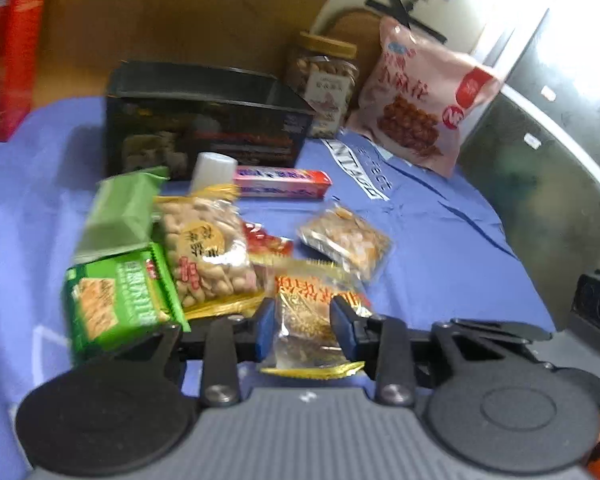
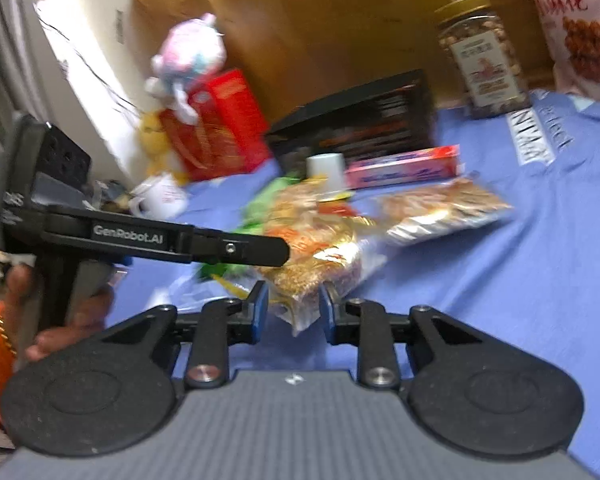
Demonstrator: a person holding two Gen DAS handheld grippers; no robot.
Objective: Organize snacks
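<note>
Several snack packs lie on a blue cloth (image 1: 440, 248). My left gripper (image 1: 303, 320) is open, its jaws on either side of a clear sesame-bar packet with orange print (image 1: 308, 320). Beside it lie a peanut bag (image 1: 206, 248), a green cracker pack (image 1: 116, 304), a clear snack pouch (image 1: 346, 242) and a pink box (image 1: 284, 184). An open black box (image 1: 204, 120) stands behind them. My right gripper (image 2: 290, 308) is open at the near corner of the same sesame-bar packet (image 2: 320, 268). The left gripper's arm (image 2: 160, 240) crosses the right wrist view.
A jar of nuts (image 1: 324, 80) and a large pink snack bag (image 1: 424, 100) stand at the back right. Red boxes (image 1: 8, 52) stand at the back left, with a plush toy (image 2: 188, 60) and a white mug (image 2: 162, 200) nearby. A white cup (image 2: 326, 170) stands among the snacks.
</note>
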